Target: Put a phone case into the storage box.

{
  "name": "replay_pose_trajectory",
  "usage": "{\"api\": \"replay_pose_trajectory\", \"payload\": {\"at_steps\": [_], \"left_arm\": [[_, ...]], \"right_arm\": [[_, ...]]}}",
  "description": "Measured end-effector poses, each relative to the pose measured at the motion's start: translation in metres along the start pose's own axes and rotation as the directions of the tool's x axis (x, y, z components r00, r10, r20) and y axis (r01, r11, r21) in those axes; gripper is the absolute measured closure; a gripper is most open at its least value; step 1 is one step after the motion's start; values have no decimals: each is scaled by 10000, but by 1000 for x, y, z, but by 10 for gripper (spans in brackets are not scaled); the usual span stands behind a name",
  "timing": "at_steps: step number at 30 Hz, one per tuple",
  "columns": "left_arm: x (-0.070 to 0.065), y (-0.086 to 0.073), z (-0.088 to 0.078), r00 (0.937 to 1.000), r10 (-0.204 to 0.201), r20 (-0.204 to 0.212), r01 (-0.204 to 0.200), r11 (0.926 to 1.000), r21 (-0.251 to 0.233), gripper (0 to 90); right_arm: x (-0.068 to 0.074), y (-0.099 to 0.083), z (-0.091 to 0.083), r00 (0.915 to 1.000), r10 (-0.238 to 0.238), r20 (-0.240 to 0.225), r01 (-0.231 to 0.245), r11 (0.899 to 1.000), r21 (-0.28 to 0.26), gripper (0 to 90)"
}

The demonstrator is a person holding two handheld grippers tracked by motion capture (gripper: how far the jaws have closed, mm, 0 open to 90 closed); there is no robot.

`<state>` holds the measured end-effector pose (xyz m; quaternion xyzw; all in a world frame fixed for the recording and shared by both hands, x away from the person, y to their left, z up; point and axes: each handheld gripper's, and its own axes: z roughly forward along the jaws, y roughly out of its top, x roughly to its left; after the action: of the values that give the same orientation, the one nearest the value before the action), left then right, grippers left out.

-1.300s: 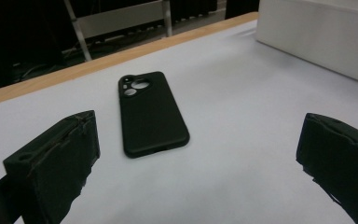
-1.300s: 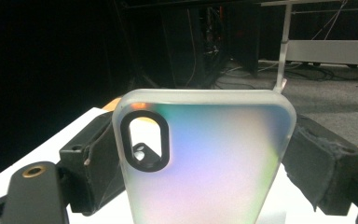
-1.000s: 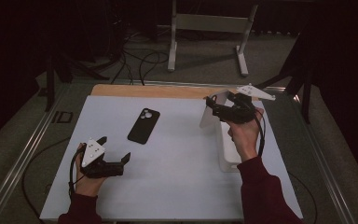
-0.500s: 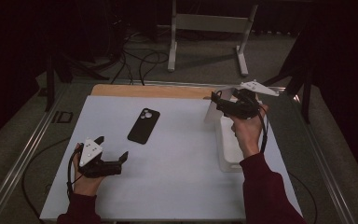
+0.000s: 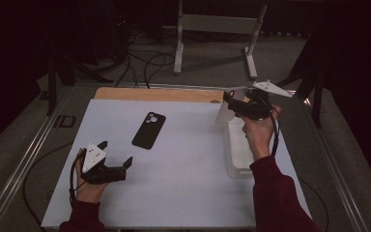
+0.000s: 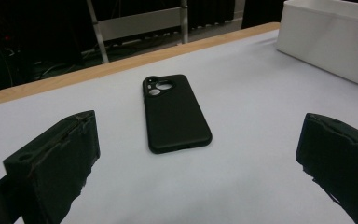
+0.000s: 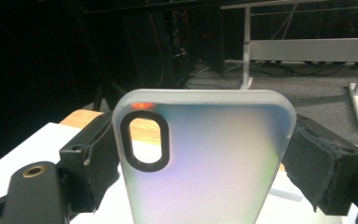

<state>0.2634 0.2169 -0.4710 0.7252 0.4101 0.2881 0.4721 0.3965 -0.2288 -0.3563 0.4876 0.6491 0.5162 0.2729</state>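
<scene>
A translucent phone case (image 7: 205, 158) is pinched between the jaws of the right gripper (image 5: 230, 102) and held upright above the far end of the white bin (image 5: 236, 157) at the table's (image 5: 188, 159) right side — its oval camera cutout (image 7: 145, 142) is seen at the upper left in the right gripper view. The left gripper (image 5: 115, 153) is kept near the table's front left, its jaws spread and nothing between them — it is aimed at the black phone (image 6: 175, 112), which lies flat, camera side up, well apart from it.
</scene>
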Motion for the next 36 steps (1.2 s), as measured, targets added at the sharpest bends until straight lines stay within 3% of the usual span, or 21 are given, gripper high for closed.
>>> {"api": "replay_pose_trajectory", "payload": {"at_steps": [20,36], "left_arm": [[1,0,0,10000,-56,11,56,10000,-22,0],[1,0,-1,9999,-126,-41,126,9999,-48,0]], "right_arm": [[-17,6,13,9969,23,787,-36,9999,164,167],[-30,3,26,9890,-47,1480,-16,9991,426,167]]}}
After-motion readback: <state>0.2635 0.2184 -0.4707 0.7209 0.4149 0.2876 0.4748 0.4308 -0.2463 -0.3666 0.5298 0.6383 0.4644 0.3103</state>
